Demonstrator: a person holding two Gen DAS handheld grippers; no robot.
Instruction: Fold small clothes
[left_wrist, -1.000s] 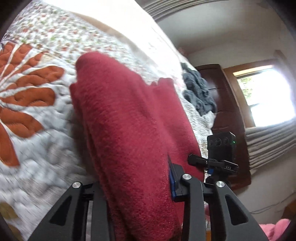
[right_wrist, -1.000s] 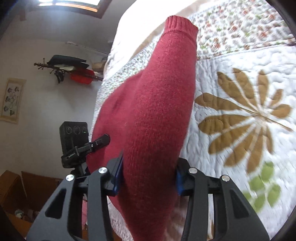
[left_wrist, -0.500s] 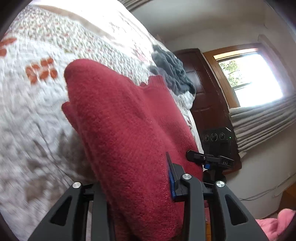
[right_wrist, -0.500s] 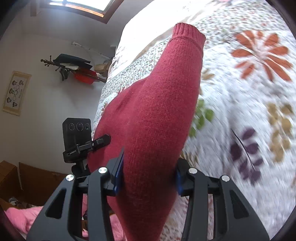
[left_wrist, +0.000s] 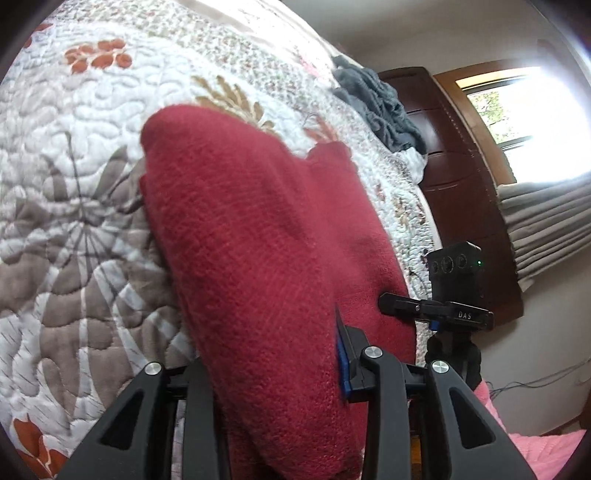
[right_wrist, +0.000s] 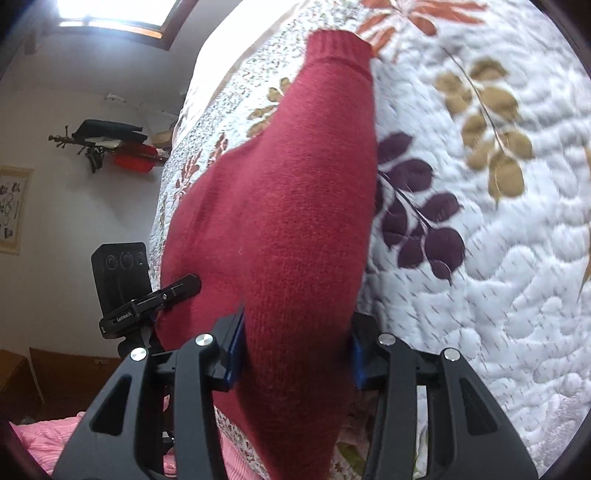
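I have both grippers, left gripper (left_wrist: 273, 384) and right gripper (right_wrist: 295, 354), clamped on the red sweater (right_wrist: 288, 206) above the quilt (right_wrist: 498, 277). Risk: uneven lowering bunches the knit, skewing the fold.

Red sweater (left_wrist: 258, 258) carried sideways over quilt (right_wrist: 498, 295), prob. toward bed edge; diff. leaf prints below.

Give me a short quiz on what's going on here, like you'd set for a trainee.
1. True or false: both grippers are shut on the red sweater.
2. What lies farther along the quilt, near the dark wooden furniture: A) a grey garment, B) a blue towel, C) a straw hat?
3. Fill in: in the right wrist view, the sweater's ribbed ____ points away from the camera.

Key
1. True: the left gripper and right gripper each have their jaws clamped on it.
2. A, the grey garment.
3. cuff.
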